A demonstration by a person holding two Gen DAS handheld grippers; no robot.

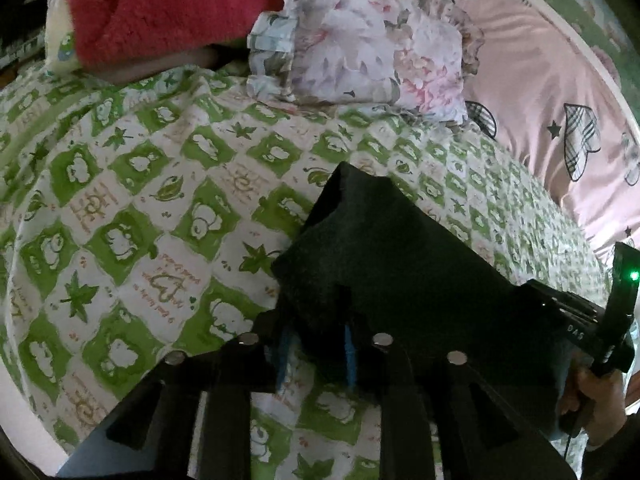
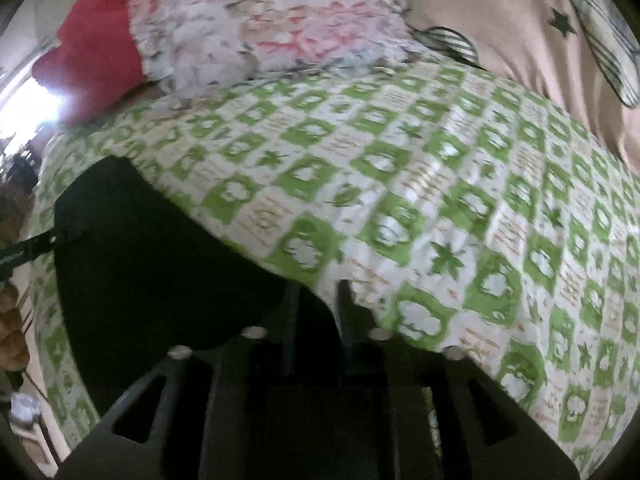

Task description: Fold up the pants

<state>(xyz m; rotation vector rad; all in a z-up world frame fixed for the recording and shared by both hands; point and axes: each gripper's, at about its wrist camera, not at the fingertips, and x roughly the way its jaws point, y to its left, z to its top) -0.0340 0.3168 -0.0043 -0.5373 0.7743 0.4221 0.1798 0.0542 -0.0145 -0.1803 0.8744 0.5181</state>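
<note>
Black cloth, the pants point(image 1: 400, 264), hangs lifted above a bedspread point(image 1: 132, 184) printed in green and white squares with leaves and small figures. In the left wrist view the left gripper point(image 1: 316, 354) has its two blue-lined fingers point(image 1: 283, 356) drawn close together with a bunched edge of the pants pinched between them, and the dark fabric spreads up and to the right from there. At the right edge of that view the right gripper point(image 1: 576, 316) shows as a black frame with a green light, held in a hand point(image 1: 600, 404), and the far side of the pants reaches it. In the blurred right wrist view the right gripper's fingers point(image 2: 343, 312) stand narrowly apart at the edge of the dark pants point(image 2: 152, 256); the fabric seems caught between them, though the blur makes the grip hard to judge. Beyond the bedspread lies a ruffled floral pillow point(image 1: 360, 44), with a red fleecy blanket point(image 1: 168, 4) to its left and a pink sheet point(image 1: 536, 92) with plaid hearts and stars to its right.
</note>
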